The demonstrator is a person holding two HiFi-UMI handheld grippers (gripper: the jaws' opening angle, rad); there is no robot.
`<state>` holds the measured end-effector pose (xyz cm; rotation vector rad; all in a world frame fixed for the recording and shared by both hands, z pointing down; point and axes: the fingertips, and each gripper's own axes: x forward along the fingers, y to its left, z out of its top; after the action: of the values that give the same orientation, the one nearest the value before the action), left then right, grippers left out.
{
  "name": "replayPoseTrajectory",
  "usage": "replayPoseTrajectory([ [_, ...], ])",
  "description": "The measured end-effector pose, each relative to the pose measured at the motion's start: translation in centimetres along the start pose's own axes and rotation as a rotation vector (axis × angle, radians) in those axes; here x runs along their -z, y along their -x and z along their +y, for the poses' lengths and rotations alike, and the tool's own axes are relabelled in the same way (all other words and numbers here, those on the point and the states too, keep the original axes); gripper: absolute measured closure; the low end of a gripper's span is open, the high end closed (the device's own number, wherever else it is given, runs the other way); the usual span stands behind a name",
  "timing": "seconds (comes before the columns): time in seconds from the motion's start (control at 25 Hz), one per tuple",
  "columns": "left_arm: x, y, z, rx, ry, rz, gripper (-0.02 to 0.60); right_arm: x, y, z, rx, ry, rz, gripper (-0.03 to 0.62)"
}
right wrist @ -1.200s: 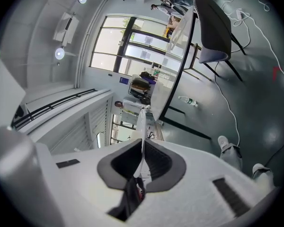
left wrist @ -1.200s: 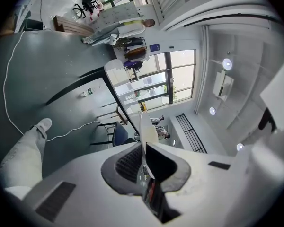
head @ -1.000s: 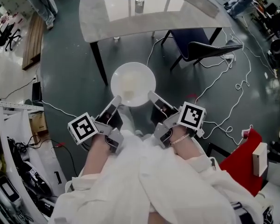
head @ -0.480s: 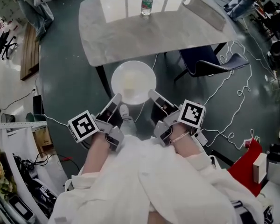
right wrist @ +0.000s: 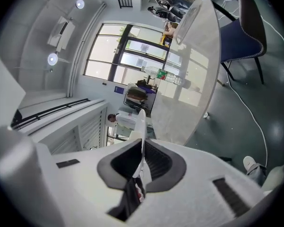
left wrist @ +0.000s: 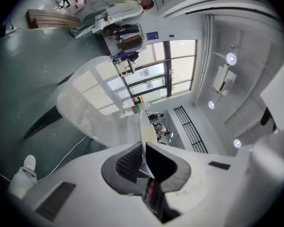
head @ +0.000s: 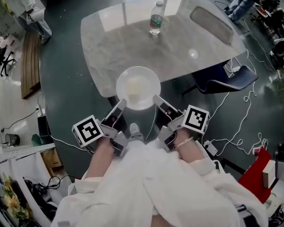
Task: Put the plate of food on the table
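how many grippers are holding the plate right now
2. The left gripper is clamped on the near-left rim of the plate, and the right gripper on its near-right rim. No part of either grip is hidden.

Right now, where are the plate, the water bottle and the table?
plate (head: 155, 85): head view, right rim.
water bottle (head: 155, 22): head view, labelled body.
table (head: 113, 46): head view, bare top, left part.

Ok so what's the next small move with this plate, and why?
Probably carry the plate forward over the table, then lower it. Both the left gripper and right gripper are shut on its rim, and it is only at the table's near edge.
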<state>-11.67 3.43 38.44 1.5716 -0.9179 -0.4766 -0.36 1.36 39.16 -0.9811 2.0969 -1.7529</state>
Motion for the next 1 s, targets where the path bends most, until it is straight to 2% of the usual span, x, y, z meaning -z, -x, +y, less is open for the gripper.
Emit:
replayPoseTrajectory([
  [0.44,-3.2,-2.7,1.1,0.007,0.035,0.065,0.552,-1.9,-2.9,-0.6,0.063,-0.039,-0.047,0.585],
  [0.84,-3.8,-3.3,1.7,-0.014,0.030,0.060,0.552,-2.3,-3.9,-1.1,0.044,-0.078,-0.045,0.585],
  [1.0,-3.7,-3.3,1.6,-0.001,0.019,0.058,0.552,-2.4,-4.0,-1.1,0.032,-0.073,-0.043,0.585],
])
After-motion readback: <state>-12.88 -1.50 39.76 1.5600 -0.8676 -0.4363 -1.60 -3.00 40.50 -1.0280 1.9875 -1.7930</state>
